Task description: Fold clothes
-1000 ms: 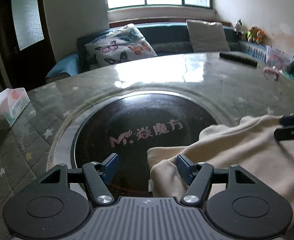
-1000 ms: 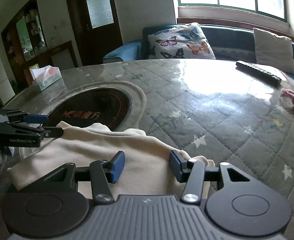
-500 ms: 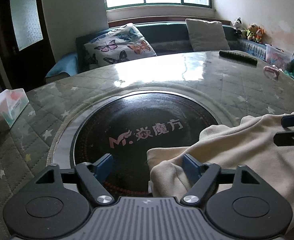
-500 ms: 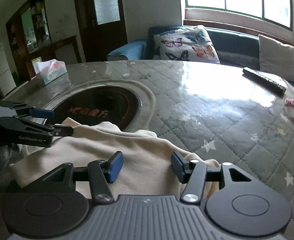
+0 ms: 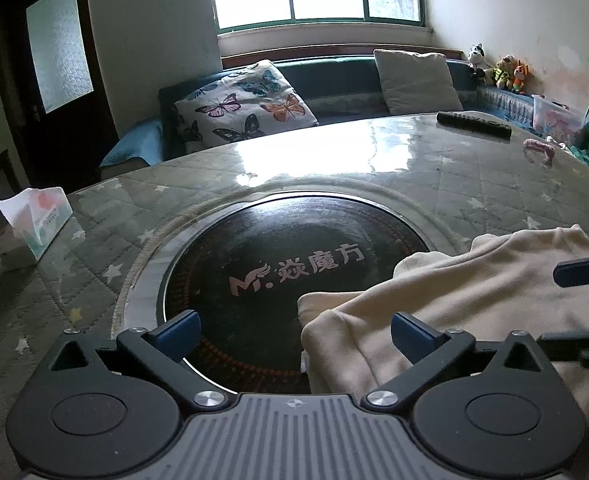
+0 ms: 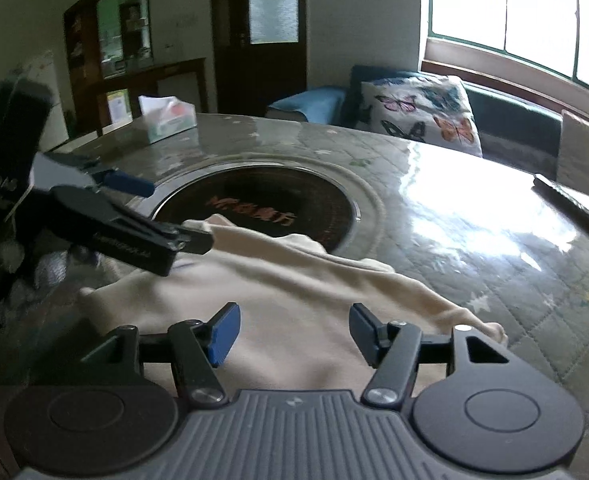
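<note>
The cream garment is lying on the round table, one piece only, partly folded, with its near-left corner overlapping the dark round cooktop set in the table's middle. In the left wrist view its long axis is running from that near corner away toward the right; in the right wrist view the cloth is stretching from the left side across to a thin tip at the right.

Going left to right in the left wrist view: one tissue box is sitting near the table's left edge, the left gripper is hovering low with its jaws standing wide apart, one blue pad over the cooktop and the other over the cloth, and one remote control is lying at the far right beside a small pink item.

In the right wrist view the right gripper is hanging over the garment, jaws apart and clamping nothing. One butterfly cushion is leaning on the sofa beyond.
</note>
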The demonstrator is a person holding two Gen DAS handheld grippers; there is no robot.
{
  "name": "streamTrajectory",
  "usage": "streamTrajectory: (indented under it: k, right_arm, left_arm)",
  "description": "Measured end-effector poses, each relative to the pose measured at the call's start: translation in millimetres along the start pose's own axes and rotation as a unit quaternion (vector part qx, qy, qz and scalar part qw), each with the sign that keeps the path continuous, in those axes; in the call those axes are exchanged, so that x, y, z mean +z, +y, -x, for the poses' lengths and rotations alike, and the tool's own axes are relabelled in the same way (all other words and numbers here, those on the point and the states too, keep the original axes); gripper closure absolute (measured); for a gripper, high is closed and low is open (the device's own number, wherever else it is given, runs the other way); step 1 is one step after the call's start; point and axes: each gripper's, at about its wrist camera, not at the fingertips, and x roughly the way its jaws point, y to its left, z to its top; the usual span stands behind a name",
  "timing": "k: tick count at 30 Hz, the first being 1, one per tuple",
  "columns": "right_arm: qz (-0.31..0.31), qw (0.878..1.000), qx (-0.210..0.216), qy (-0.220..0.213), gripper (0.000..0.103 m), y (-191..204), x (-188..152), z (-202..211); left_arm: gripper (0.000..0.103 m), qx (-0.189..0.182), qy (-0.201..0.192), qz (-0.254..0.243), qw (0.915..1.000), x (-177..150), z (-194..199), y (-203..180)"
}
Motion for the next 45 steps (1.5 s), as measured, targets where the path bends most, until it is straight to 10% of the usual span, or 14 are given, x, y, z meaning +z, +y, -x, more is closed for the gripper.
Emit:
streamTrajectory:
  k: [28,38,45]
  right_arm:
    - [0.210,0.975,0.068,0.010,0.050,122.2,0.4,-9.3]
    - [0.239,0.970,0.038,0.005,0.084,140.2,-4.0,-17.0]
    - [0.158,0.985,0.066,-0.017,0.087,111.7,12.9,2.7]
  left_arm:
    - [0.000,0.017,0.006,0.106,0.9942,-12.6,28.9,52.2]
    - [0.001,-0.060,0.040,0.202,0.9767,-28.3,34.7,61.7]
    - [0.002,-0.126,0.065,0.279,0.9498,-30.4,32.1,61.5]
